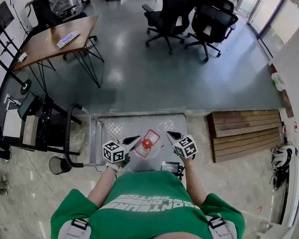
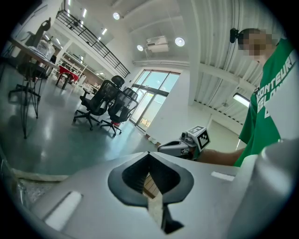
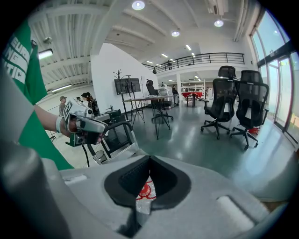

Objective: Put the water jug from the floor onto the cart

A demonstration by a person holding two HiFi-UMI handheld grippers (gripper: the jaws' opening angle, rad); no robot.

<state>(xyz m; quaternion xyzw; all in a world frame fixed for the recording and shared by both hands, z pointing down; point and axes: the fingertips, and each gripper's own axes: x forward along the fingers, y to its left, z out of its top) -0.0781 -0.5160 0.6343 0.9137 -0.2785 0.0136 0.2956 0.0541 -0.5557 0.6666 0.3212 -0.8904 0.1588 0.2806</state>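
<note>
Seen from above in the head view, the clear water jug (image 1: 147, 143) with a red cap rests on the diamond-plate deck of the cart (image 1: 114, 124). My left gripper (image 1: 134, 139) hovers just left of the jug and my right gripper (image 1: 169, 135) just right of it. Neither touches it. Both are shut with nothing between the jaws. In the left gripper view the left gripper (image 2: 149, 155) has its jaws meeting at the tip, and the right gripper (image 2: 180, 147) shows beyond. In the right gripper view the right gripper (image 3: 149, 159) is closed, with the jug's red cap (image 3: 145, 190) showing below.
The cart's black handle (image 1: 71, 137) rises at its left end. A small black box (image 1: 171, 167) lies at the deck's near edge. A wooden pallet (image 1: 246, 134) lies to the right, a black bin (image 1: 57, 165) to the left. Office chairs (image 1: 194, 19) and a table (image 1: 53, 41) stand farther off.
</note>
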